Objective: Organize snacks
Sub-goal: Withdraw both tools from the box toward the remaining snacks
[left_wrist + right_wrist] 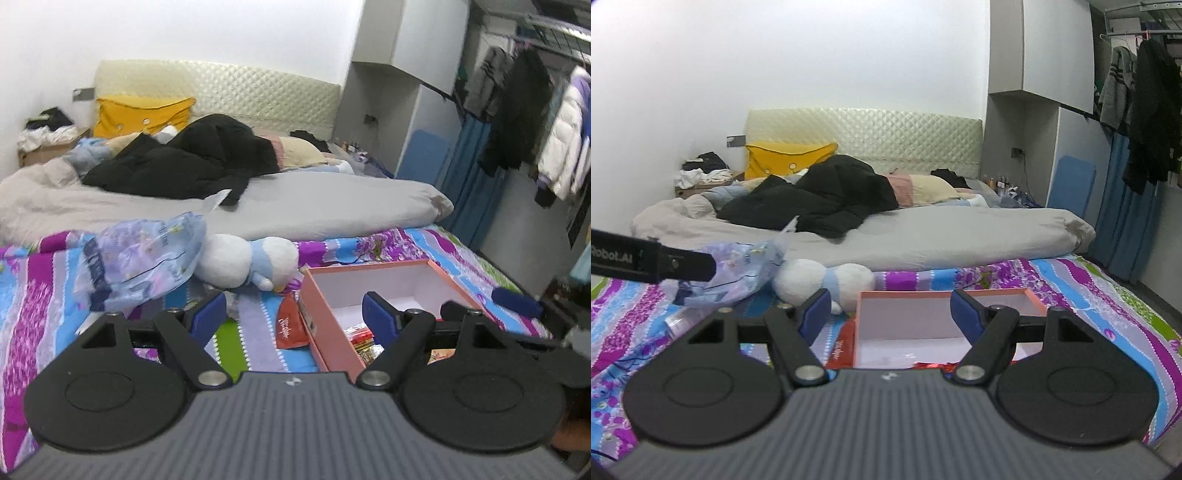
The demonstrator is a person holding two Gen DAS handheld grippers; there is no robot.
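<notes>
An open pink box [321,295] with a white inside lies on the striped bedspread; it also shows in the right wrist view [945,294]. Snack packets [364,341] lie in its near end, seen red in the right wrist view [932,365]. A red snack packet [290,326] lies on the bedspread against the box's left wall, also in the right wrist view [842,349]. My left gripper [295,314] is open and empty above that packet and the box's left wall. My right gripper [888,314] is open and empty over the box.
A crumpled clear plastic bag [136,258] and a white and blue plush toy [247,262] lie behind the box. A grey duvet [295,206] with black clothes covers the bed beyond. Hanging clothes [524,118] are at the right. The left gripper's arm [653,262] crosses the right view.
</notes>
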